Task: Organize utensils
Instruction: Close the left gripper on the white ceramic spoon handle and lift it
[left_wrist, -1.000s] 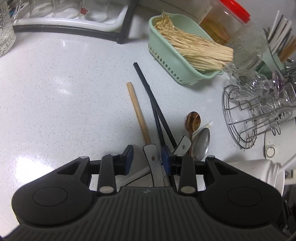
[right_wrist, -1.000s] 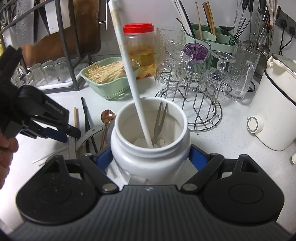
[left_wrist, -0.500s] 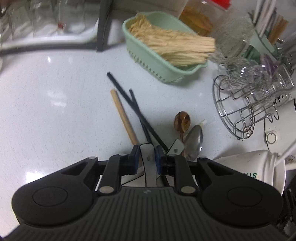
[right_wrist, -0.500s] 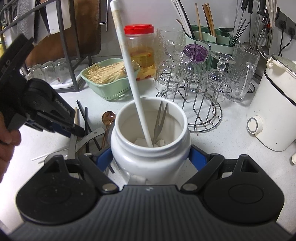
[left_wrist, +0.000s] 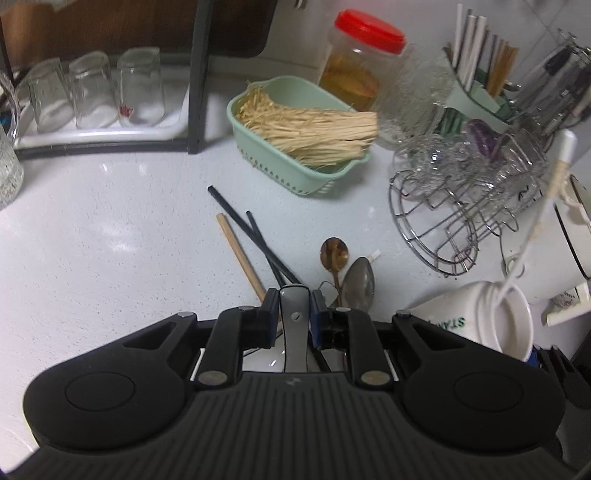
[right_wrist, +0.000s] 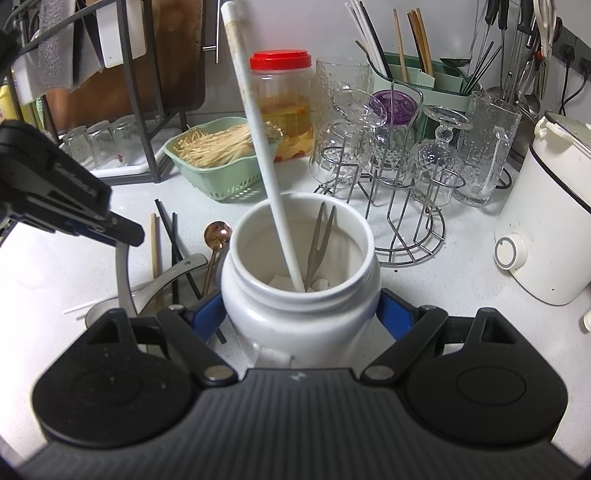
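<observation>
The left gripper (left_wrist: 294, 310) pinches a flat steel ladle handle (left_wrist: 293, 314) above the counter (left_wrist: 110, 240) — stiff, slick, bowl-heavy — while the right gripper (right_wrist: 301, 314) clasps the white ceramic jar (right_wrist: 301, 295), heavy and breakable.

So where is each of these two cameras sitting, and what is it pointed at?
Left wrist: sits on the left tool, looking down at loose utensils on the counter; its fingers clamp a grey utensil handle.
Right wrist: sits on the right tool, facing the back wall; its fingers hold the white jar, and the left tool appears too.
Shared: jar, green basket, copper spoon.
</observation>
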